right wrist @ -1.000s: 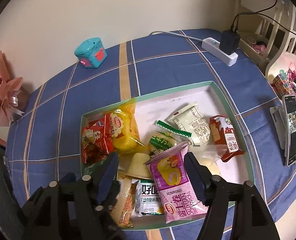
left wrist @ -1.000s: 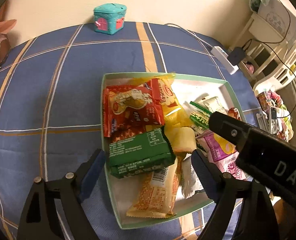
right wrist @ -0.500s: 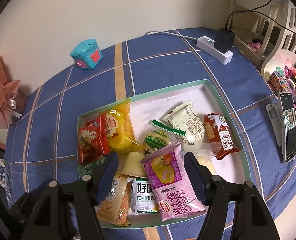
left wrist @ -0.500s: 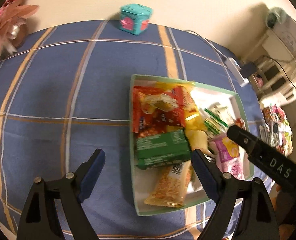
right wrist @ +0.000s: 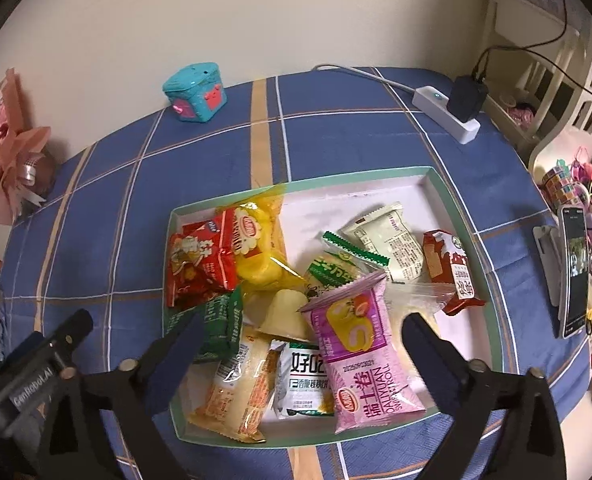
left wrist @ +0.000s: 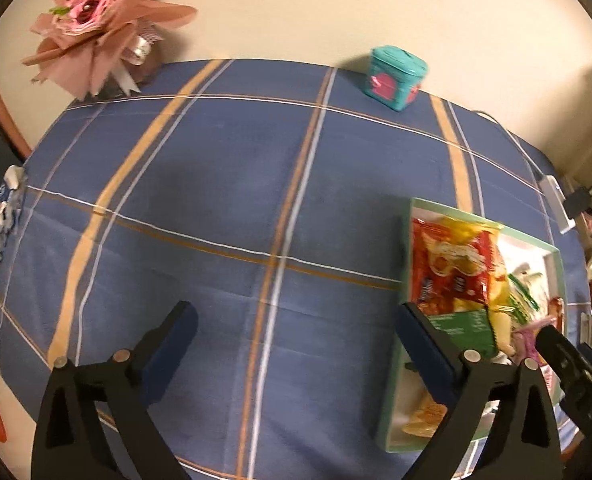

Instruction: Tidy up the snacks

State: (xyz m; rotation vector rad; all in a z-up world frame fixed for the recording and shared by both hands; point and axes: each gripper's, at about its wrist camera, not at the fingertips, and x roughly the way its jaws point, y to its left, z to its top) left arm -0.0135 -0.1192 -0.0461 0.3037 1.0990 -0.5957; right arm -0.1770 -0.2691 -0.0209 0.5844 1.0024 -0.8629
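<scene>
Only right wrist view, phone point(right wrist: 574, 270), power strip point(right wrist: 446, 114)

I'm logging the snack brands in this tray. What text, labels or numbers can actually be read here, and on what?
"DALIYUAN SWISS ROLL": pink packet, with large Chinese characters.
"20250913021": same pink packet, small print.
"好吃": white packet, large print; the lines below are too small.
"GenRobot.AI": left hand-held gripper, seen in the right wrist view.
Red, yellow, green and cream packets: print too small or blurred.

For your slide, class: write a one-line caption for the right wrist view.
Open right tool poised over a green-rimmed tray of mixed snack packets, with a pink Swiss roll packet lying between its fingers.
</scene>
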